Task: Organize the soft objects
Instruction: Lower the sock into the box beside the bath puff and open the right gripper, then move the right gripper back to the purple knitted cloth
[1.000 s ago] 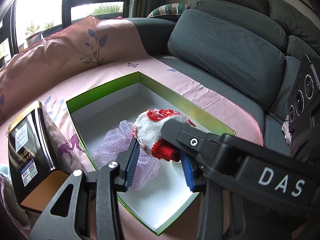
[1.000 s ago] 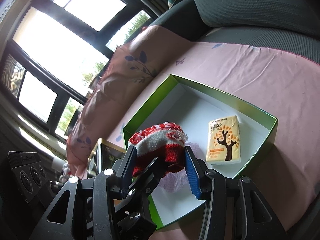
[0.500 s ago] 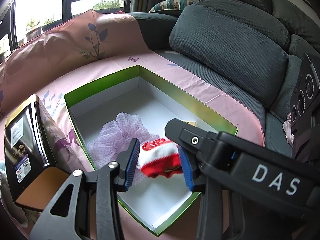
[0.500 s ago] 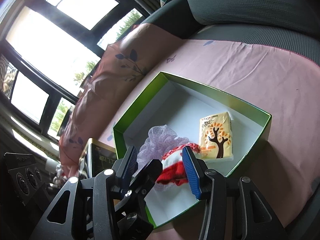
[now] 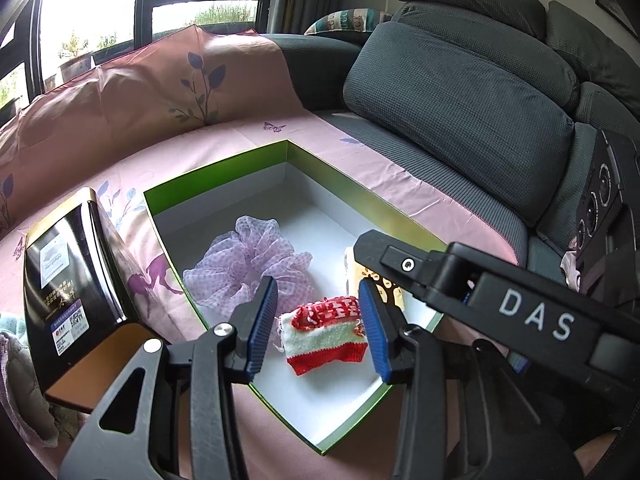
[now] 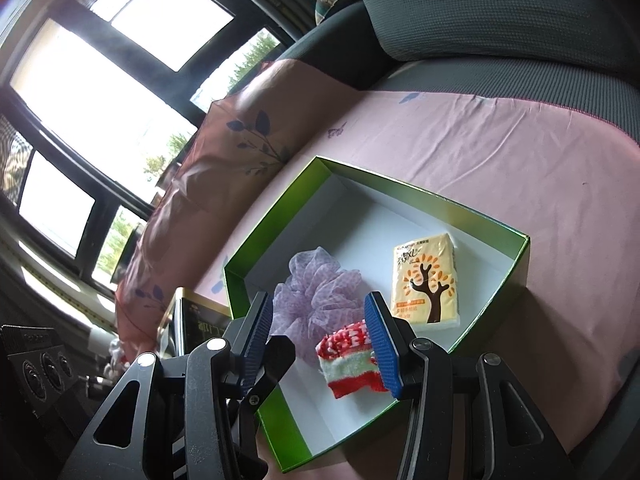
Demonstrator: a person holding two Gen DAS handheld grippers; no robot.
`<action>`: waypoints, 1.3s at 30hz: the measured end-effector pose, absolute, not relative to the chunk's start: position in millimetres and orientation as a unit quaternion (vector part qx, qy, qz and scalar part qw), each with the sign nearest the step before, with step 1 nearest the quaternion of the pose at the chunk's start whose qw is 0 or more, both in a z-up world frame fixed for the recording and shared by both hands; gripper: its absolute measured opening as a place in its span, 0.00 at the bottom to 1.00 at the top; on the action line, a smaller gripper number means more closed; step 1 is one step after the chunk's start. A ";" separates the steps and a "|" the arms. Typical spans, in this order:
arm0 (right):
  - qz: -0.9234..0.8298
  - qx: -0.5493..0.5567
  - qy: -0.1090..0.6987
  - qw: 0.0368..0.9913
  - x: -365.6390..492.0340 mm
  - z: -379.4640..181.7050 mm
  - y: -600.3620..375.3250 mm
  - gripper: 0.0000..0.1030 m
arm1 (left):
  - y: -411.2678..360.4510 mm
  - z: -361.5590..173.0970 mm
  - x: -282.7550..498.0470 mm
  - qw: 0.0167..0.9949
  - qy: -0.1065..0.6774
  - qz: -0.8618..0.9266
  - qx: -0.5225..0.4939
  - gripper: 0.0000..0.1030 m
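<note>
A red-and-white knitted piece lies on the white floor of the green box, near its front corner. My left gripper hovers over it, jaws opening, blue pads either side but not pressing. In the right wrist view the knitted piece sits beside the right pad of my right gripper, which is open and empty. A purple mesh puff and a yellow tissue pack also rest in the box. A black finger of the right gripper hides most of the pack.
A black tin stands left of the box on the pink leaf-print cloth. Grey sofa cushions rise behind and to the right. Pale soft fabric bunches at the lower left. Windows are at the back.
The knitted piece, held up between the left pads a second ago, has come down onto the box floor and lies free of them. The purple puff is uncovered. The right gripper stays put.
</note>
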State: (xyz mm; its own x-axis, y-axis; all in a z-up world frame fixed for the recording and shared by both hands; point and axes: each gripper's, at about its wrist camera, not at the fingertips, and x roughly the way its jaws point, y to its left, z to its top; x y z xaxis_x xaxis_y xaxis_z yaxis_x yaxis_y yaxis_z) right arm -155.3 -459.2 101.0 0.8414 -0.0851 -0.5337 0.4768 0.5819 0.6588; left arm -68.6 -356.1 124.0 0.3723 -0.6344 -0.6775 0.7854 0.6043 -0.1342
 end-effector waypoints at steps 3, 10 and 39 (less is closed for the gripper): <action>-0.167 0.425 0.214 0.864 -159.1 105.4 -458.3 0.49 | -342.9 135.4 -71.3 0.830 0.342 -0.429 0.100 0.40; -0.158 0.420 0.202 0.870 -156.9 110.5 -451.6 0.62 | -281.6 163.0 -73.4 0.862 0.306 -0.397 0.069 0.49; -0.097 0.197 0.102 0.970 -126.1 169.2 -325.4 0.89 | -0.4 112.4 -29.9 0.942 0.286 -0.119 -0.132 0.99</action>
